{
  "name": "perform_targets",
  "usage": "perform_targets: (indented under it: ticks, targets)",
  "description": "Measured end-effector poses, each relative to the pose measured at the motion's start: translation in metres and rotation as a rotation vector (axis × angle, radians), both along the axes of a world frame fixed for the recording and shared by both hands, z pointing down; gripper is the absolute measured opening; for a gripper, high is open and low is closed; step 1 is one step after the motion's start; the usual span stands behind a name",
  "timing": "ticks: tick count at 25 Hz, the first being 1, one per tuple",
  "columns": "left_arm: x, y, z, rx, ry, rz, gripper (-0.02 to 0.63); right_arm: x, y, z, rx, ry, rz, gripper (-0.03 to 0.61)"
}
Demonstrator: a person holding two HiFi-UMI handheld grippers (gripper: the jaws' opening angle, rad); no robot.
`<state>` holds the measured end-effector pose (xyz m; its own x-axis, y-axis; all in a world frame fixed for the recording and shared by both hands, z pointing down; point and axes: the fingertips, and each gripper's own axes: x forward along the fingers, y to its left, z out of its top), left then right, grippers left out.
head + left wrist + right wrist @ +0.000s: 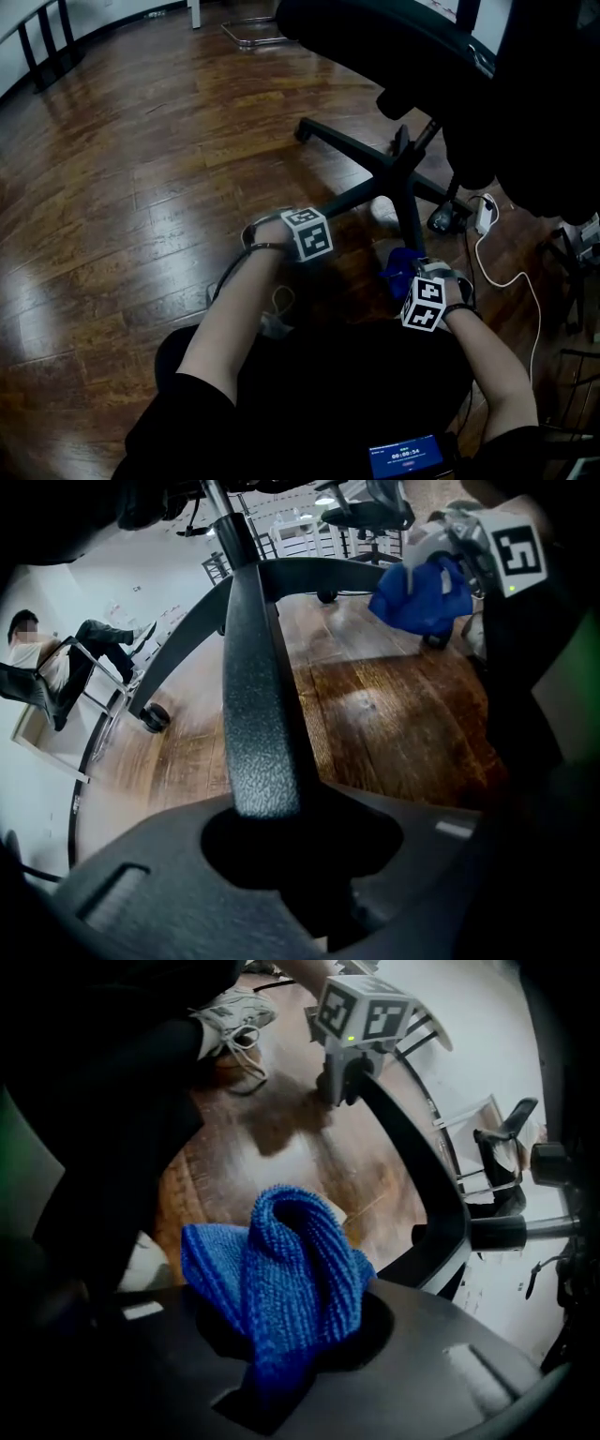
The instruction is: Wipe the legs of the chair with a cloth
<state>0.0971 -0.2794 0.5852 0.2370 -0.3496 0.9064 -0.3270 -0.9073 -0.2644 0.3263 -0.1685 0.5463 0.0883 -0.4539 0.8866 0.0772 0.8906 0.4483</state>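
The black office chair's star base (pixel 398 169) spreads over the wood floor. My left gripper (pixel 323 214) is shut on one black chair leg (pixel 352 199); in the left gripper view that textured chair leg (pixel 258 714) runs straight up out of the left gripper (pixel 281 841). My right gripper (pixel 412 272) is shut on a bunched blue cloth (pixel 394 270) beside another leg. The right gripper view shows the blue cloth (pixel 291 1269) bulging from the right gripper (pixel 286 1358), with the left gripper (pixel 349 1077) on the curved chair leg (pixel 422 1180) beyond.
A white shoe (pixel 382 211) and a caster (pixel 441 220) sit by the base. A white power block with cable (pixel 485 214) lies at the right. The seat (pixel 394 42) overhangs. A black rack (pixel 42 47) stands far left. A person sits in a chair (pixel 47 667) in the distance.
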Motion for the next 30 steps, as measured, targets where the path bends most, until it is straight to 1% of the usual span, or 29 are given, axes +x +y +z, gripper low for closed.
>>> perform_targets:
  ticks: [2,3,6,8,11,16,18,21,24,27,30]
  targets:
    - [0.001,0.0,0.0,-0.002,-0.001,-0.001,0.107,0.006,0.012,0.004,-0.013,0.035,-0.019,0.086]
    - [0.001,0.0,0.0,-0.003,0.001,0.0,0.107,0.006,0.012,0.005,-0.008,0.037,-0.021,0.084]
    - [0.003,-0.001,-0.001,-0.009,0.004,0.006,0.107,0.003,-0.006,0.0,0.027,-0.005,0.02,0.084]
    - [0.003,-0.001,-0.001,-0.015,0.001,0.01,0.107,-0.003,-0.029,-0.005,0.078,-0.021,0.027,0.084]
    - [0.003,0.0,-0.001,-0.022,-0.006,0.012,0.107,-0.014,-0.075,-0.017,0.165,-0.019,0.026,0.084]
    - [0.005,0.002,-0.001,-0.029,-0.013,0.022,0.107,-0.035,-0.151,-0.039,0.353,-0.029,0.018,0.084]
    - [0.005,0.002,-0.001,-0.03,-0.013,0.024,0.107,-0.04,-0.167,-0.044,0.388,-0.046,0.024,0.084]
    - [0.005,0.0,-0.001,-0.029,-0.013,0.027,0.107,-0.044,-0.169,-0.048,0.378,-0.073,0.032,0.084]
    - [0.003,0.0,0.0,-0.027,-0.015,0.019,0.107,-0.042,-0.152,-0.042,0.34,-0.071,0.004,0.084]
    - [0.004,0.001,0.001,-0.02,-0.007,0.016,0.107,-0.032,-0.117,-0.031,0.271,-0.076,-0.006,0.084]
    - [0.002,0.001,0.002,-0.016,-0.006,0.012,0.107,-0.02,-0.067,-0.019,0.171,-0.09,-0.003,0.084]
